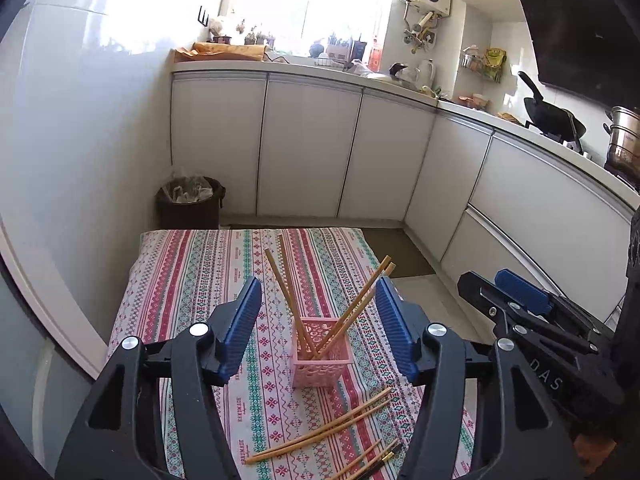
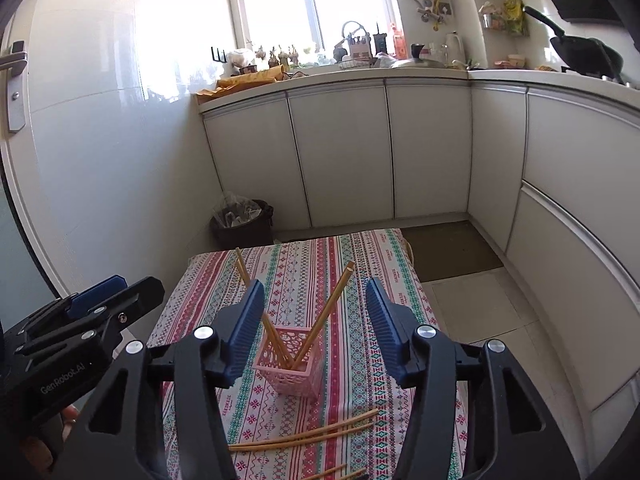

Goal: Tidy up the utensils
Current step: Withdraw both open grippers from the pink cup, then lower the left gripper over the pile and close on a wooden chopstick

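A pink lattice holder (image 1: 322, 354) (image 2: 292, 364) stands on the striped tablecloth (image 1: 192, 276) (image 2: 312, 264) with several wooden chopsticks (image 1: 362, 304) (image 2: 332, 304) leaning out of it. More chopsticks (image 1: 320, 428) (image 2: 308, 434) lie loose on the cloth in front of it. My left gripper (image 1: 318, 308) is open and empty, held above the holder. My right gripper (image 2: 314, 312) is open and empty, also above the holder. Each gripper shows at the side of the other's view: the right one (image 1: 520, 296) and the left one (image 2: 100, 300).
The small table stands in a kitchen corner. A dark bin (image 1: 190, 200) (image 2: 244, 220) sits on the floor beyond it. White cabinets (image 1: 304, 148) (image 2: 340, 152) run along the back and right, with a wok (image 1: 554, 114) on the stove.
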{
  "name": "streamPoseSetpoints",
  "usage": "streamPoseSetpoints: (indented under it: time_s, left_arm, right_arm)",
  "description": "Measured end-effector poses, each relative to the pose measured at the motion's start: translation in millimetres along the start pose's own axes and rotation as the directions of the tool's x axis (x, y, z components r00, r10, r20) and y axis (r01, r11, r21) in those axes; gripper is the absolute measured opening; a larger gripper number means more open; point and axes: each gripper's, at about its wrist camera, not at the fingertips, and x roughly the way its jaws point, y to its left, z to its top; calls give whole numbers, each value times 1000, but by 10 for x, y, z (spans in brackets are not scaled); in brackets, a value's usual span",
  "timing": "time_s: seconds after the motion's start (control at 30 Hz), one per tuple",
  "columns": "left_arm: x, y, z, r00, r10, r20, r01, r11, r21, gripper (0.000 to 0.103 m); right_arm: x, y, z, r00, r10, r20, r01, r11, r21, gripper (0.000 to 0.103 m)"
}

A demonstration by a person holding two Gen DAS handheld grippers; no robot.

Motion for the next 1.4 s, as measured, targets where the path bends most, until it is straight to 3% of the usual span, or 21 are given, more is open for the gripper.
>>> streamPoseSetpoints:
  time_s: [0.27, 0.7, 0.97, 1.1, 1.2, 1.3, 1.4]
  left_arm:
    - [-205, -53, -216, 1000, 21, -8, -21, 1000, 8, 81]
    - [-403, -158, -570, 998, 36, -47, -33, 998, 45, 96]
    - [-232, -264, -930, 983, 54, -178, -31, 991, 130, 96]
    - [-3, -363, -1141, 949, 64, -307, 8, 973, 229, 96]
    - [262, -438, -1358, 897, 96, -431, 51, 947, 317, 96]
    - [567, -460, -1597, 820, 135, -556, 105, 920, 378, 96]
    - [794, -457, -1765, 773, 182, -608, 127, 895, 428, 96]
  right_arm:
    - [-313, -118, -197, 998, -44, 48, 42, 998, 41, 89]
    - [-659, -261, -584, 970, -222, 102, 222, 975, 14, 96]
    - [-671, -498, -1011, 963, -269, 10, 268, 962, 54, 96]
    - [-528, -782, -1270, 955, -272, -121, 286, 950, 124, 96]
    - [-360, -1052, -1537, 933, -260, -251, 307, 936, 172, 96]
    - [-211, -1306, -1793, 896, -237, -377, 333, 918, 215, 96]
    - [-82, -1510, -1932, 864, -156, -479, 322, 903, 286, 96]
